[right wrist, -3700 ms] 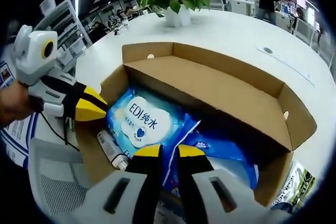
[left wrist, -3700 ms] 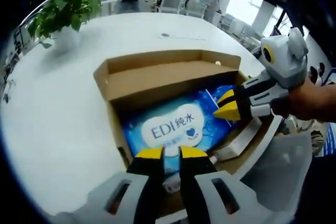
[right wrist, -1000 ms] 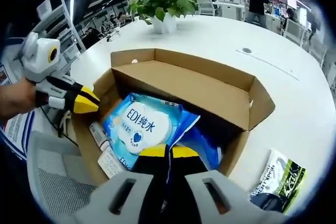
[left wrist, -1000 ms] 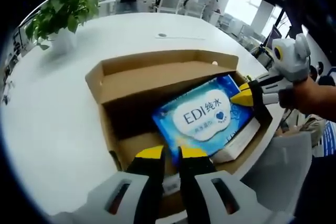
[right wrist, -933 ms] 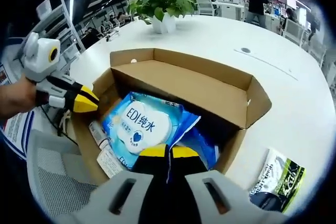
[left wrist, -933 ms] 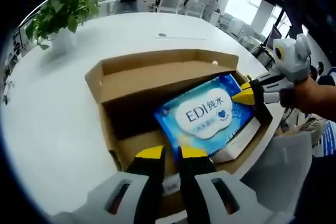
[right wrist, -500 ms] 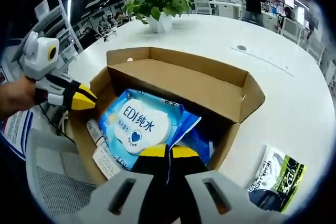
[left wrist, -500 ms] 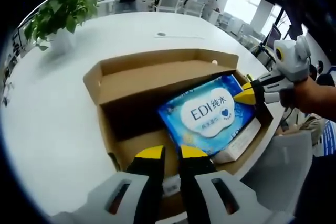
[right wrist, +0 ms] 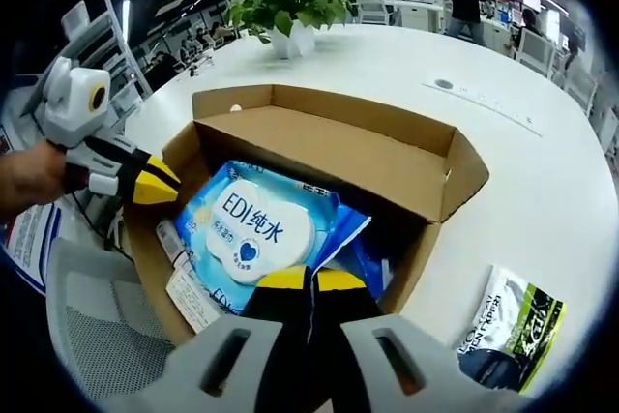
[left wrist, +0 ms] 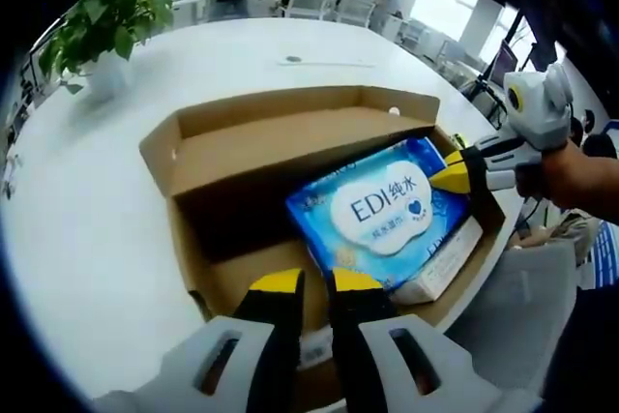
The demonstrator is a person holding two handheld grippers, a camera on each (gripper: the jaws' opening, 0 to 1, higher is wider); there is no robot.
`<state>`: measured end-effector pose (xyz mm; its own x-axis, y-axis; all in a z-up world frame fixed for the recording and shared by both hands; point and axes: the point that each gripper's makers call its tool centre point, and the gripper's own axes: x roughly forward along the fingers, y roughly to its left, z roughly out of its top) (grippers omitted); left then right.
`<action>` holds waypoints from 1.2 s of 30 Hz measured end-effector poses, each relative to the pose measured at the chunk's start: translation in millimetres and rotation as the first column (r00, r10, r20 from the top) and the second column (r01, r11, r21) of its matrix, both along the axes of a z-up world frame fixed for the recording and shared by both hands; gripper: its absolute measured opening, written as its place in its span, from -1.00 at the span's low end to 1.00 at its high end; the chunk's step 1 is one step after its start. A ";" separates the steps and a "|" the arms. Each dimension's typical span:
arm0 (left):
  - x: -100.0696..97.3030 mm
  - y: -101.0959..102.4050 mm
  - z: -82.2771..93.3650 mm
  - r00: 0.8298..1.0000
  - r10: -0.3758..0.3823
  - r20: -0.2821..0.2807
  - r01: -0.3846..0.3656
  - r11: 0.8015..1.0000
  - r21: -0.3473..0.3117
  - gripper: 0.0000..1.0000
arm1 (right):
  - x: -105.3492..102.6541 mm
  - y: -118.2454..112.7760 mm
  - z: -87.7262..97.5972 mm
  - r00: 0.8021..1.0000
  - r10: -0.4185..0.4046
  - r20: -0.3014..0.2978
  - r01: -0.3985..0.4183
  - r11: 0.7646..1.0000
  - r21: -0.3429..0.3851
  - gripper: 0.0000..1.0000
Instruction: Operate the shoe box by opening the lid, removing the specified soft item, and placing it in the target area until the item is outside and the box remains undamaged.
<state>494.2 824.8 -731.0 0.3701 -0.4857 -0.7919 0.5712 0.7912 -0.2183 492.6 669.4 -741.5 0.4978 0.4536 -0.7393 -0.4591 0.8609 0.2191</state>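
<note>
Box point(left wrist: 208, 157) sat open on the white table point(left wrist: 87, 200), lid folded back on the side away from both grippers. Blue wipes pack point(right wrist: 256, 224) lay tilted inside, one end raised, resting over a white carton point(left wrist: 440, 263) and loose papers.

Right gripper point(right wrist: 309, 282): jaws pressed together on the pack's blue edge flap, which ran out just ahead of the tips. Grip looked thin, film only.

Left gripper point(left wrist: 308, 282): jaws close together, nothing between them, hovering just short of the box's near wall; pack lay ahead and to the right of its tips. In the right gripper view it sat at the box's left corner, tips beside the wall; contact could not be told.

Step in hand, by judgement: lifting the pack out. To do it well: draw up and clear of the walls, slowly, so the film did not tear or slip; left tips could steady the box wall. Green-black pouch point(right wrist: 508, 326) lay on the table outside the box, right of the right jaws.
</note>
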 end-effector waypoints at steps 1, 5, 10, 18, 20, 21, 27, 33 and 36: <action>0.1 -0.5 0.3 1.000 -0.001 0.001 0.001 1.000 -0.001 -0.86 | 0.1 -0.2 -0.2 1.000 0.000 0.000 0.000 1.000 -0.001 -1.00; 1.1 -3.4 -1.1 1.000 -0.006 -0.003 0.006 1.000 -0.001 -0.86 | 0.2 -0.3 -0.4 1.000 0.001 -0.002 -0.001 1.000 0.000 -1.00; 2.9 -5.8 -3.8 1.000 -0.012 -0.008 0.012 1.000 0.000 -0.86 | 0.8 -0.3 -1.2 1.000 0.003 -0.004 -0.003 1.000 0.001 -1.00; 6.5 -8.7 -8.6 1.000 -0.018 -0.016 0.018 1.000 0.000 -0.86 | 1.8 -1.0 -3.0 1.000 -0.001 -0.010 0.001 1.000 0.005 -1.00; 7.5 -10.8 -10.0 1.000 -0.019 -0.021 0.019 1.000 -0.003 -0.86 | 2.1 -1.3 -3.1 1.000 -0.001 -0.011 0.002 1.000 0.006 -1.00; 7.6 -11.5 -10.3 1.000 -0.021 -0.022 0.021 1.000 -0.002 -0.86 | 2.2 -1.4 -3.2 1.000 -0.002 -0.011 0.002 1.000 0.006 -1.00; 10.2 -17.6 -14.0 0.999 -0.037 -0.030 0.037 0.999 -0.004 -0.86 | 2.7 -2.0 -3.9 1.000 -0.006 -0.013 0.006 1.000 0.010 -1.00; 11.3 -21.4 -18.6 0.998 -0.043 -0.045 0.043 0.999 -0.008 -0.85 | 2.9 -2.2 -4.4 1.000 -0.009 -0.013 0.009 1.000 0.011 -1.00; 11.5 -22.9 -20.8 0.998 -0.046 -0.052 0.046 0.999 -0.007 -0.84 | 2.9 -1.9 -4.3 1.000 -0.012 -0.012 0.012 1.000 0.014 -1.00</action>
